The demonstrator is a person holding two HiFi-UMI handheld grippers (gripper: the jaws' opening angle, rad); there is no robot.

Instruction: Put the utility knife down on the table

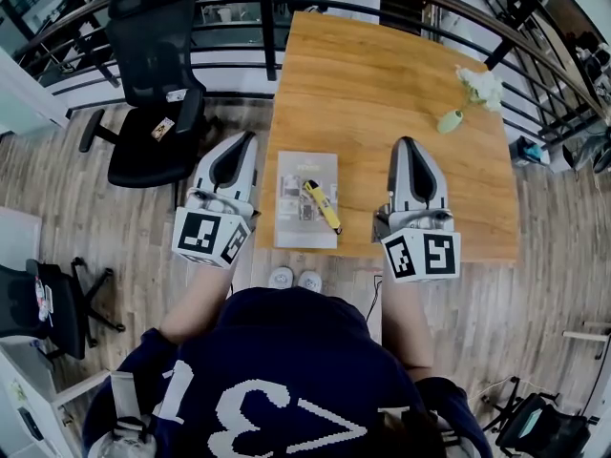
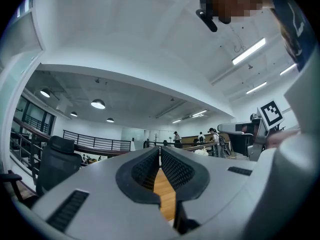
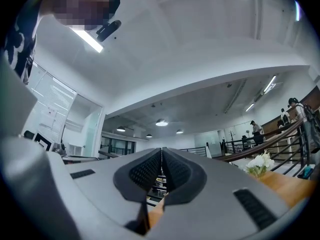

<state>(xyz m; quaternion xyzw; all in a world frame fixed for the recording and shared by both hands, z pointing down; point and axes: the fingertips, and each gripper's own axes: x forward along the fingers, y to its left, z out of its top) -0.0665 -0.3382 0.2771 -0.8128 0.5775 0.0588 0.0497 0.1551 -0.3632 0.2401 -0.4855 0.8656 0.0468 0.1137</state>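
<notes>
The utility knife (image 1: 323,205) lay yellow and aslant on a grey printed sheet (image 1: 291,225) at the near edge of the wooden table (image 1: 382,84), between the two grippers and touched by neither; only the head view showed it, since both gripper views looked above the tabletop toward ceiling lights and a far railing. The left gripper (image 1: 246,139) hung just off the table's left edge, over the floor, its jaws clenched tip to tip on nothing; its own view (image 2: 160,151) confirmed the meeting tips, with a sliver of table wood showing below them. The right gripper (image 1: 406,143) hovered above the table to the knife's right, jaws likewise pressed together and empty (its view (image 3: 161,151) showed the ribbed pads meeting along a thin line). White flowers (image 1: 480,86) stood near the far right corner, seen again low in the right gripper view (image 3: 260,162); a black office chair (image 1: 153,74) stood left of the table. The print on the sheet was too small to read; two pale round shapes under the table's near edge could not be identified.
</notes>
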